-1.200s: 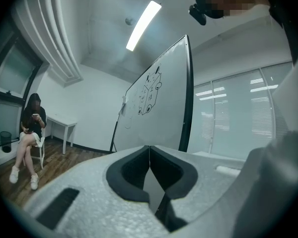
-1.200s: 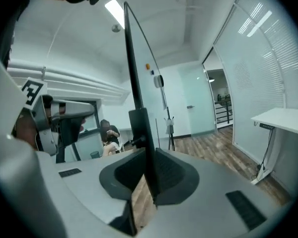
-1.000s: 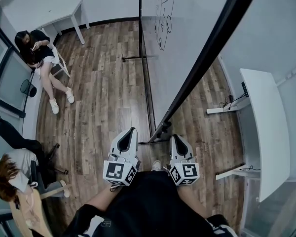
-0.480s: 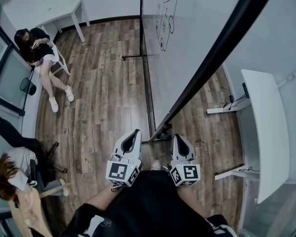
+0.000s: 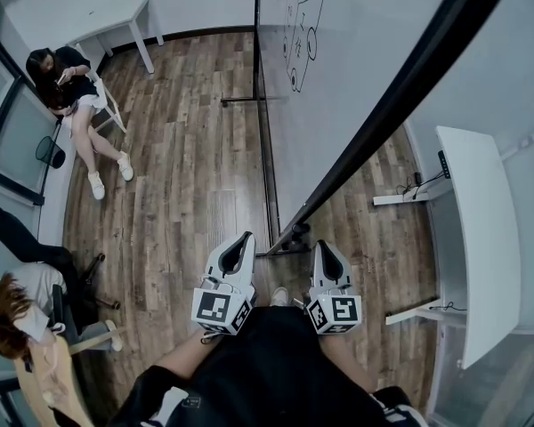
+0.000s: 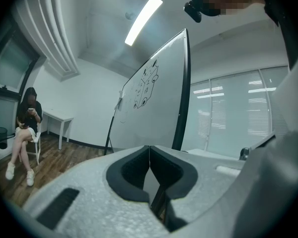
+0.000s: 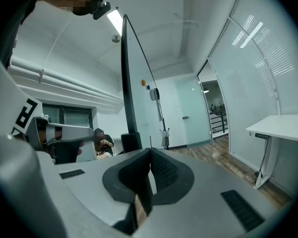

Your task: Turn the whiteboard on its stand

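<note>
The whiteboard [image 5: 338, 78] is a large white panel in a black frame, with black marker drawings near its far end. It stands on a black floor stand [image 5: 267, 158], and its near frame edge [image 5: 383, 105] runs diagonally down toward me. My left gripper [image 5: 243, 237] and right gripper [image 5: 320, 245] hang close to my body, just short of the stand's near foot [image 5: 294, 237]. Both are shut with nothing held. The left gripper [image 6: 149, 147] view has the board [image 6: 149, 98] ahead. Past the shut right gripper [image 7: 150, 150], the board's edge [image 7: 126, 83] rises.
A person sits on a white chair [image 5: 67, 87] at the far left beside a white table [image 5: 116, 25]. Another person [image 5: 18, 318] and a black office chair [image 5: 36, 247] are at the near left. A white desk [image 5: 481, 238] stands along the glass wall at right.
Both grippers sit slightly lower and to the right in the head view, and the board's edge has slid a little right in the picture. Nothing was taken hold of.
</note>
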